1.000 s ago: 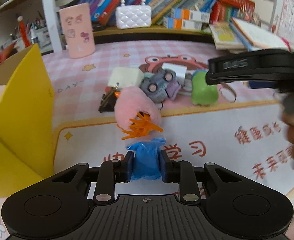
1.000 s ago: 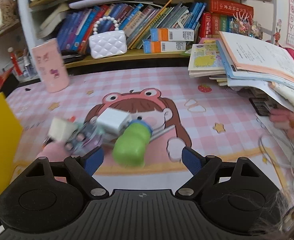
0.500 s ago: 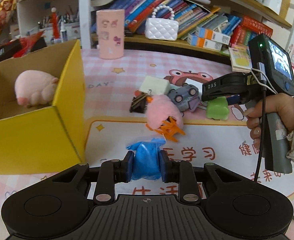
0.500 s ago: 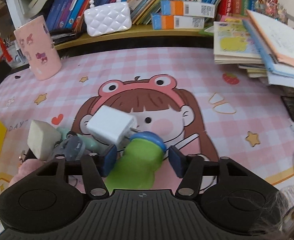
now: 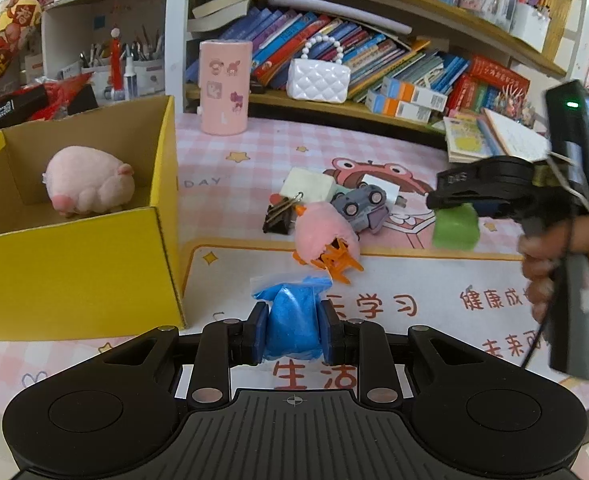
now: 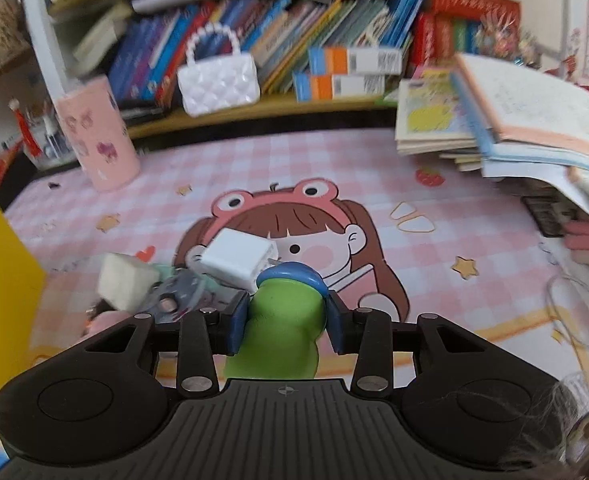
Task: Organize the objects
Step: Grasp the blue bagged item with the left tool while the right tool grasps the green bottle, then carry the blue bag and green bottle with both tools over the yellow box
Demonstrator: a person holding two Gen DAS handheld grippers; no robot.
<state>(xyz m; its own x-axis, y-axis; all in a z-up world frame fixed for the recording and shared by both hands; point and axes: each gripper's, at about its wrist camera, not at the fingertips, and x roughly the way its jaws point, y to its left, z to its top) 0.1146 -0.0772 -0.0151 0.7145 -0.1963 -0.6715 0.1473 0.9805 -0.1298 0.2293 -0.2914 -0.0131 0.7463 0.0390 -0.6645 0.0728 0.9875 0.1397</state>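
The left gripper (image 5: 293, 330) pinches a crinkled plastic bag of blue powder (image 5: 292, 320) just above the tabletop (image 5: 406, 304), beside the open yellow cardboard box (image 5: 74, 268) where a fuzzy pink plush pig (image 5: 88, 186) lies. The right gripper (image 6: 286, 322) clamps a smooth, rounded green toy with a blue cap (image 6: 282, 320), near a boxy white charger (image 6: 238, 258), a grey toy car (image 5: 360, 204) and a pink plush chick with orange feet (image 5: 324, 236)

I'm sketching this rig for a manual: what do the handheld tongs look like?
Both tongs, left and right, share a black ribbed body, two round discs, silver screws and blue pads. Side on, the right has a grey pistol handle, a screen with a green light, and a thin cable.
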